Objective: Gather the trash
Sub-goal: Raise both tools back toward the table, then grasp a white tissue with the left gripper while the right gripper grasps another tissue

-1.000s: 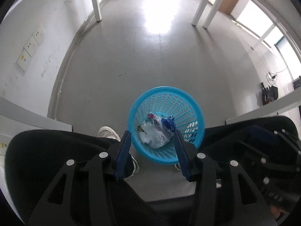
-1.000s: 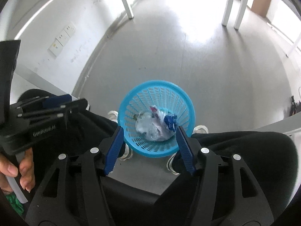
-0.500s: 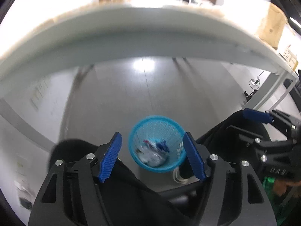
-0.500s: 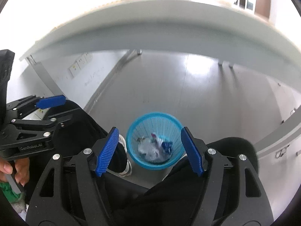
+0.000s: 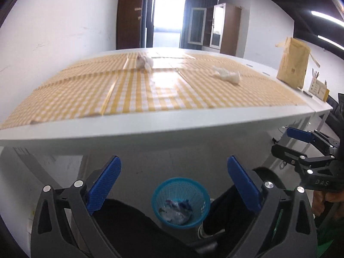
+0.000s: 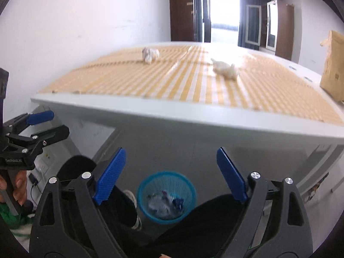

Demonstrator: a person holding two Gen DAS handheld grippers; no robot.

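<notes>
Both wrist views, level w/ the worktop (image 5: 172, 122) edge. Left tongs (image 5: 174, 182) spread wide, nothing between the blue pads (image 5: 103, 185); right tongs (image 6: 171, 172) likewise wide & unloaded. Each pair also shows from the side in the other view: right tongs at far right of the left view, left tongs at far left of the right view, both held by a hand.

Floor, below the worktop edge: blue mesh basket (image 5: 180, 202), upright, framed between the pads in both views; it holds crumpled clear plastic w/ blue scraps (image 5: 176, 211). Person's dark trouser legs sit to either side of it.

Worktop top: yellow-white checked cloth (image 5: 137, 94) covers most of the surface. Two pieces of trash lie on it, well apart from each other & far from both tongs: a white crumpled wad (image 5: 144, 62) near the far middle, a pale crumpled wrapper (image 5: 226, 74) further right. Brown paper bag (image 5: 292, 65) stands upright near the right edge, off the cloth.
</notes>
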